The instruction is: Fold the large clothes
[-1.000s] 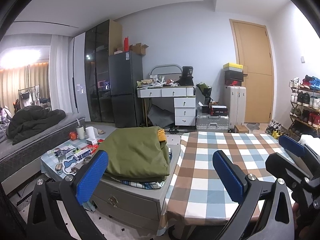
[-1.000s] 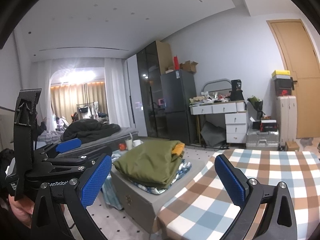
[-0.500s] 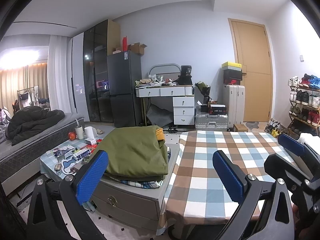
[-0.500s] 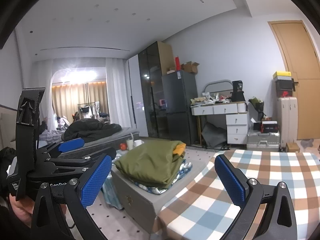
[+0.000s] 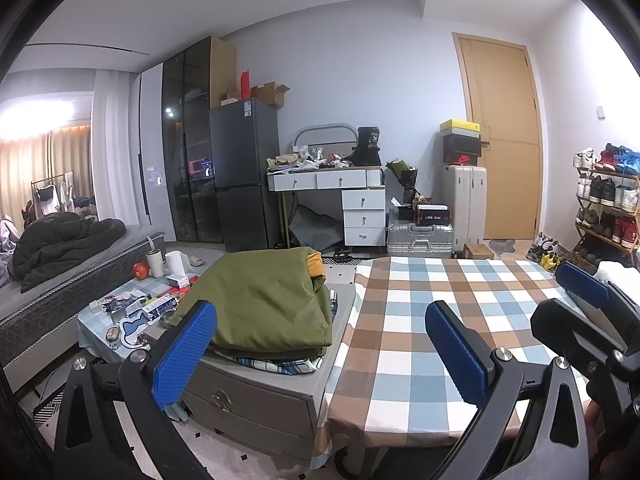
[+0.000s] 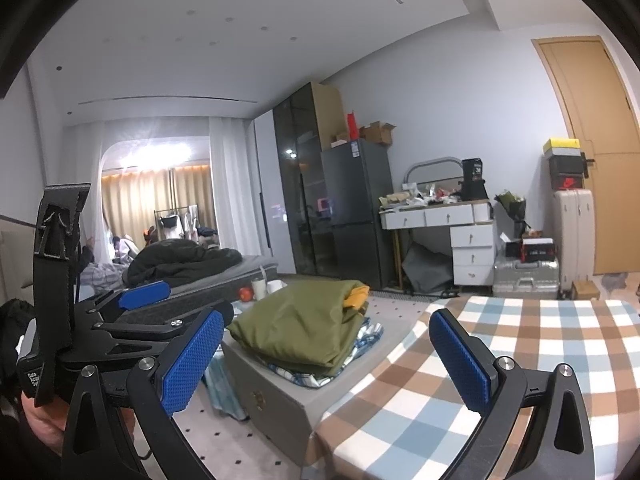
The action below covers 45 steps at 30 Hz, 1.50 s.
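The folded green garment (image 5: 260, 300) lies ahead and left of both gaping tools, nearer the left tool (image 5: 320, 344) than the right tool (image 6: 326, 356)

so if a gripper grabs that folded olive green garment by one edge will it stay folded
Probably not: the olive green garment looks soft and bulky, its layers sagging at the edges, so it would likely flop open. Its smooth-looking fabric may slide off the plaid clothes beneath.

Dim room; glaring curtain light; fisheye-warped edges
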Each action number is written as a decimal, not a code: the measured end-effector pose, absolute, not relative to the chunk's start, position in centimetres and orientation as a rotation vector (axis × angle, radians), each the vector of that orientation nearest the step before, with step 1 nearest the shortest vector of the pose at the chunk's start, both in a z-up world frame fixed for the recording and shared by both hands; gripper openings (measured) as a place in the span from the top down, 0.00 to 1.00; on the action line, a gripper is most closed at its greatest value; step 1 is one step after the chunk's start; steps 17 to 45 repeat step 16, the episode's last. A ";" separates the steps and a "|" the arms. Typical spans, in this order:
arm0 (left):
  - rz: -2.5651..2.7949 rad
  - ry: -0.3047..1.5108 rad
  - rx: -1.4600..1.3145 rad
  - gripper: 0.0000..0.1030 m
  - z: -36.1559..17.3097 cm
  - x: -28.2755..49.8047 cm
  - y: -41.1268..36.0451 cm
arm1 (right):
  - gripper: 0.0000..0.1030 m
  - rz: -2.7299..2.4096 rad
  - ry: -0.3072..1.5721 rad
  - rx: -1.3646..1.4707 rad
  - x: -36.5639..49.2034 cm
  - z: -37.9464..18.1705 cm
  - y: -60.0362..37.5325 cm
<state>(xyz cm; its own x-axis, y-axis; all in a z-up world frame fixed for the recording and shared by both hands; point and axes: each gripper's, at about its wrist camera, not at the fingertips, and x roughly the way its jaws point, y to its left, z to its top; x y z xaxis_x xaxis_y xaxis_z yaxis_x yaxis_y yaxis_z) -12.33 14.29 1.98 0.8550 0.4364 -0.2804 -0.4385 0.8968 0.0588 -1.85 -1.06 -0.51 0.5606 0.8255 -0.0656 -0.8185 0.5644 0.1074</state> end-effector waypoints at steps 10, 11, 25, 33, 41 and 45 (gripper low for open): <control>0.450 0.305 0.018 0.01 2.1 -11.9 13.5 | 0.00 0.962 0.122 0.083 -1.5 -0.6 -1.3; 0.449 0.305 0.019 0.01 2.0 -11.9 13.4 | 0.00 0.962 0.121 0.088 -1.4 -0.6 -1.5; 0.425 0.312 0.027 0.01 2.0 -11.5 12.8 | 0.00 0.958 0.116 0.092 -1.4 -0.7 -1.9; 0.425 0.312 0.027 0.01 2.0 -11.5 12.8 | 0.00 0.958 0.116 0.092 -1.4 -0.7 -1.9; 0.425 0.312 0.027 0.01 2.0 -11.5 12.8 | 0.00 0.958 0.116 0.092 -1.4 -0.7 -1.9; 0.425 0.312 0.027 0.01 2.0 -11.5 12.8 | 0.00 0.958 0.116 0.092 -1.4 -0.7 -1.9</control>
